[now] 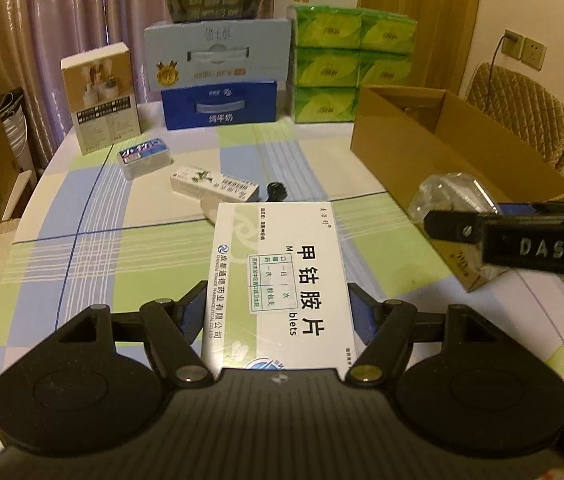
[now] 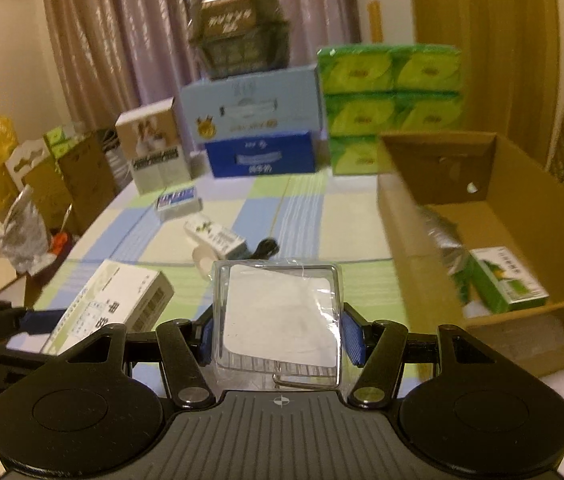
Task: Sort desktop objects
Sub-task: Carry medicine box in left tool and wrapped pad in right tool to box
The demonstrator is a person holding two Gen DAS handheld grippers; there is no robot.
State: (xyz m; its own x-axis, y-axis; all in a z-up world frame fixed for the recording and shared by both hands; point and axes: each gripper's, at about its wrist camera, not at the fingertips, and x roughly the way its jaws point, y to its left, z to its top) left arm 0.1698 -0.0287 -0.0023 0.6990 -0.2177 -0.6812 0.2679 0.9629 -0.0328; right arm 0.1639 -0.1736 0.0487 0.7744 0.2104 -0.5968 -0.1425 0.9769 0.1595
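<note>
My left gripper [image 1: 277, 312] is shut on a white medicine box [image 1: 277, 276] with black Chinese print, held above the checked tablecloth. That box [image 2: 109, 304] also shows at the lower left of the right wrist view. My right gripper [image 2: 279, 334] is shut on a clear plastic case [image 2: 279, 316] with a white insert. From the left wrist view the clear case [image 1: 454, 196] hangs near the cardboard box [image 1: 442, 152]. The cardboard box [image 2: 522, 216] holds a green packet [image 2: 506, 280] and a silvery wrapper [image 2: 442, 240].
On the cloth lie a small blue-topped box [image 1: 145, 157], a long white box [image 1: 213, 184], a tape roll [image 2: 205, 258] and a black object [image 1: 275, 191]. Milk cartons [image 1: 217, 80], green tissue packs [image 1: 346, 64] and a beige box [image 1: 101, 96] line the far edge.
</note>
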